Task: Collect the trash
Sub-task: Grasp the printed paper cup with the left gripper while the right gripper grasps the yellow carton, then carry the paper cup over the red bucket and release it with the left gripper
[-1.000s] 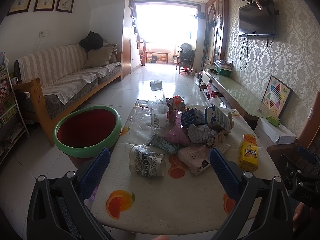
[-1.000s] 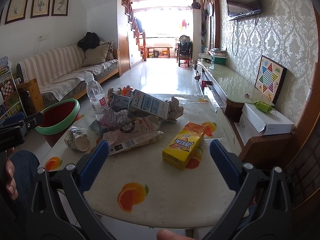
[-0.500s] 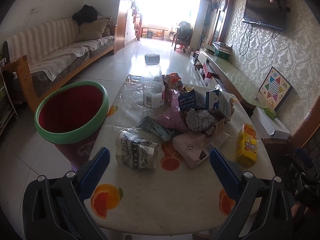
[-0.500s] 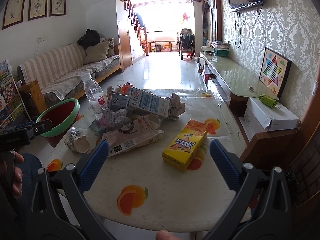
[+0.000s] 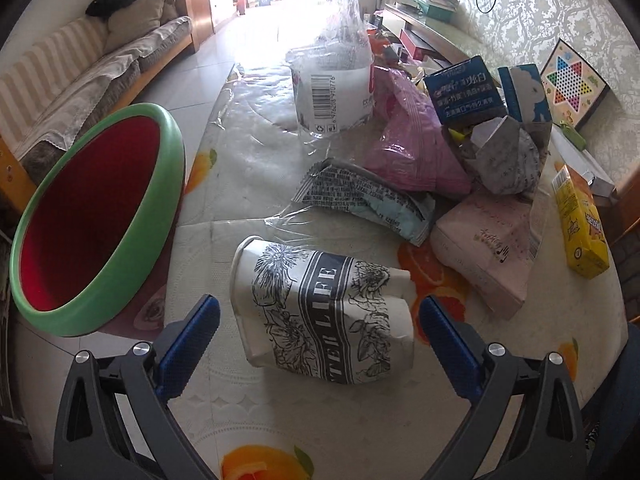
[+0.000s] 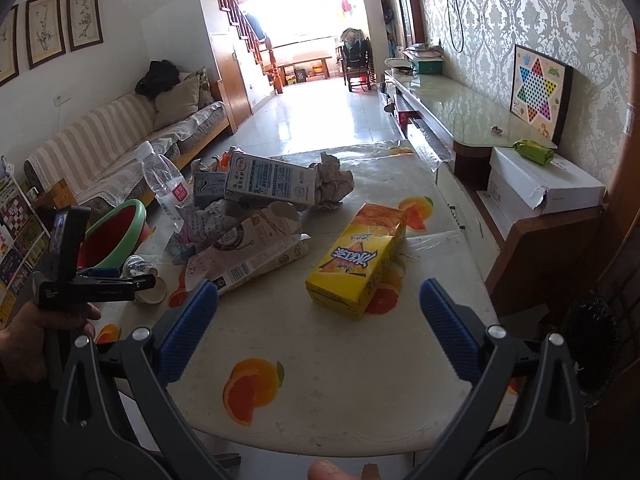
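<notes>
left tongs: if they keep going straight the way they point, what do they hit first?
Most likely the crushed paper cup lying on its side on the table. It sits between the open fingers of the left tongs, ahead of the snack wrapper. Depth is uncertain through the fisheye.

my left gripper [image 5: 319, 322] sits low and level, its blue fingers [image 5: 191, 334] spread wide apart. my right gripper [image 6: 318, 316] is spread just as wide, pointing forward. in the right wrist view my left hand [image 6: 34, 338] grips its handle.
</notes>
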`<state>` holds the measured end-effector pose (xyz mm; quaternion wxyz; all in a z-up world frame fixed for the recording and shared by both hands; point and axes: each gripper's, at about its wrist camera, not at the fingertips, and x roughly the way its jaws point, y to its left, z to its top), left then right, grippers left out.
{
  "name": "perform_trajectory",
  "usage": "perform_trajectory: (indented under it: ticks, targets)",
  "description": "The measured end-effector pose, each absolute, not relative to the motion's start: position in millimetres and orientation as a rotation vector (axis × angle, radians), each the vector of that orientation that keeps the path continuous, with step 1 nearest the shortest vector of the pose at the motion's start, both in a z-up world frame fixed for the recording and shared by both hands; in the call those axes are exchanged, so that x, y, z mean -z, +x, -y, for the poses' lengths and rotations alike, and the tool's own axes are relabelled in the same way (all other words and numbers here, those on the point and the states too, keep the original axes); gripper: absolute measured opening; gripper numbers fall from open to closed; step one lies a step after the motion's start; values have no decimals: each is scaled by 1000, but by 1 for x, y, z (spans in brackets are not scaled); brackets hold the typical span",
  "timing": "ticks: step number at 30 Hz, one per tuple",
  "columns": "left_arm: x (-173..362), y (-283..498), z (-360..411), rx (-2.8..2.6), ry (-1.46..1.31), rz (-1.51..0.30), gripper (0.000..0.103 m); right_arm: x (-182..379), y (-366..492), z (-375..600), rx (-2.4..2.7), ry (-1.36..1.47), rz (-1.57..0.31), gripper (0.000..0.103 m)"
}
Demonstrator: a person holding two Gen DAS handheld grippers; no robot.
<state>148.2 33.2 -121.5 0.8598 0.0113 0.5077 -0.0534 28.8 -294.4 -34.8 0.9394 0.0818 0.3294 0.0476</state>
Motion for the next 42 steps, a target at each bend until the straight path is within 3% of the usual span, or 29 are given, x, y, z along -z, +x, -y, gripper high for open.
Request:
perform_trajectory:
  ticks: [4,6,20,32,37,40,42]
  targets:
    - [126,153,-34,144,9,-1070,93,39,33,299,-86,180,-690,100]
    - [128,154,-34,161,-6,-1086,80,40,35,299,-86,182,-703,100]
    - [98,133,-27,204,-92,-1014,78,58,88,292,-5,133,-859,100]
    - [61,98,-27,266,-172,-917,79,110,164,298,163,174,-1008,99]
    - [51,89,-34,277,-177,-877,79,118,175,298,194,138,-1044,93]
    - [54,90,-35,279,-185,-878,79,120,177,294,184,112,-1056,83]
    - [54,89,-33,283,-184,-876,79,120,177,291,178,83,-1058,69]
